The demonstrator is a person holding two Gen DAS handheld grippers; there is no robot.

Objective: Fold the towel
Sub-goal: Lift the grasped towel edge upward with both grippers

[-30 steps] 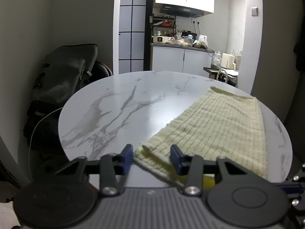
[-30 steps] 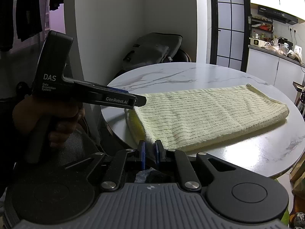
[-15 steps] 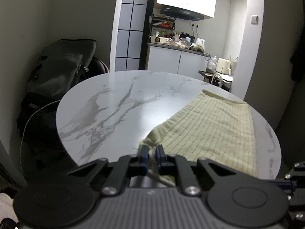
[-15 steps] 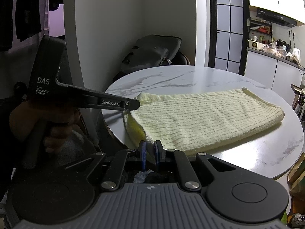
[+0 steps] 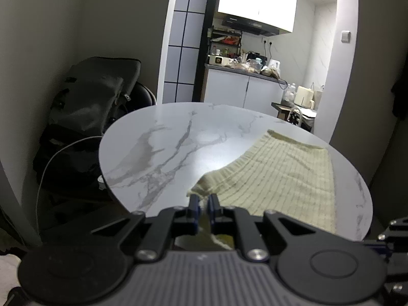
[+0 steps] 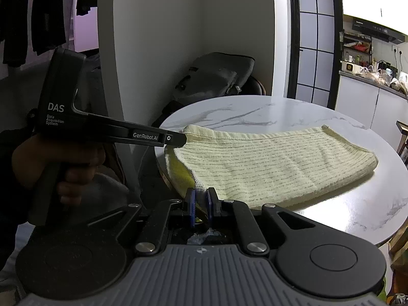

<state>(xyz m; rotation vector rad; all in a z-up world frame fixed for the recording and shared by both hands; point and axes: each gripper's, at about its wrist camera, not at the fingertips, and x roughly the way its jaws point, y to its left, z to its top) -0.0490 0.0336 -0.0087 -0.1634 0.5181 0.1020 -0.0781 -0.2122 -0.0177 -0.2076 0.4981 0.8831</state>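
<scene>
Leftmost in the left wrist view, a dark bag (image 5: 97, 94) is seen slumped against the grey wall, with a thin white cable (image 5: 53, 158) looped in front of it. Beside it, a round white table (image 5: 163, 158) with grey marble veining is observed; its left half is bare and glossy, and a bright reflection is noted near its middle. At the near table edge the left gripper (image 5: 203, 205) is recorded with its blue pads pressed together on a corner of the towel (image 5: 280, 176), the corner being raised off the tabletop. The towel, pale yellow with a ribbed weave, is laid over the right half of the table and reaches towards the far rim. Behind the table a black-framed glazed door (image 5: 188, 51) is seen, then a kitchen alcove with white cabinets (image 5: 242, 89), a cluttered counter and a range hood under a bright upper cupboard.

From the right wrist view, dark garments (image 6: 38, 12) are noted hanging at the upper left. Below them a hand (image 6: 63, 163) is seen wrapped round the handle of the left gripper, whose black arm is marked "DAS" and "GenRobot.AI" and ends at the far near-side corner of the towel. The right gripper (image 6: 201, 201) is recorded clamped on the nearer corner, a brighter yellow layer showing beneath the top layer there. The towel lies folded double across the table, its far end flat.
</scene>
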